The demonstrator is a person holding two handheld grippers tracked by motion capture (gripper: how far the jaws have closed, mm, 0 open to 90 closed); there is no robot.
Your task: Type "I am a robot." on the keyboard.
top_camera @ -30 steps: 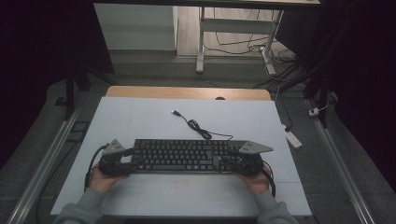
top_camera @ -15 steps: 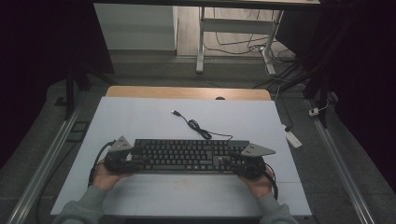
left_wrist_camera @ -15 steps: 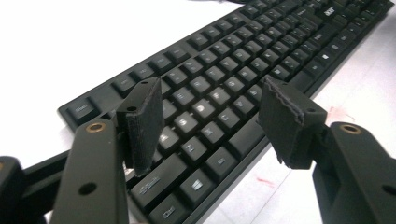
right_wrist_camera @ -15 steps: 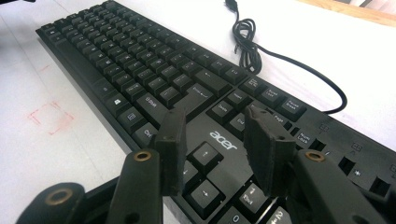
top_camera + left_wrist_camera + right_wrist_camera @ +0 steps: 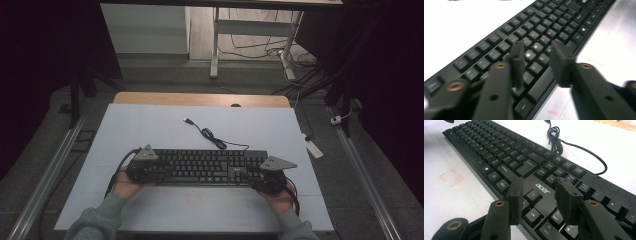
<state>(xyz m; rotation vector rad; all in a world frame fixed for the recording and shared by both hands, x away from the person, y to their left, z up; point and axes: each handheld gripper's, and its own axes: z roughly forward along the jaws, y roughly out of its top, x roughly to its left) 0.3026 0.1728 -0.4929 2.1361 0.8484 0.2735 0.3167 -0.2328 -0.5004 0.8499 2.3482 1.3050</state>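
black keyboard flanked by two claws

black plastic keyboard (image 5: 202,167) lies flat on the white tabletop (image 5: 150,125), near the front edge and roughly centred between the left and right edges. its long axis runs left to right across the tabletop, parallel to the front edge. its cable (image 5: 212,137) leaves the rear edge and trails in loops toward the far side, ending in a plug lying loose on the sheet.

left claw (image 5: 536,56) sits over the left end of the keyboard. its jaws have just been closing; they stand apart with a moderate gap, above the keys, and no thing is clamped between them. whether the pads touch the keycaps cannot be told.

right claw (image 5: 537,195) sits over the right end, above the arrow-key block and the printed logo. its jaws stand apart, gripping nothing.

open room: a wide bare area of tabletop lies beyond the keyboard toward the wooden strip (image 5: 200,99) at the far edge; a narrower bare band lies in front of it. a faint red square mark (image 5: 450,177) lies on the sheet just beside the front edge of the keyboard.
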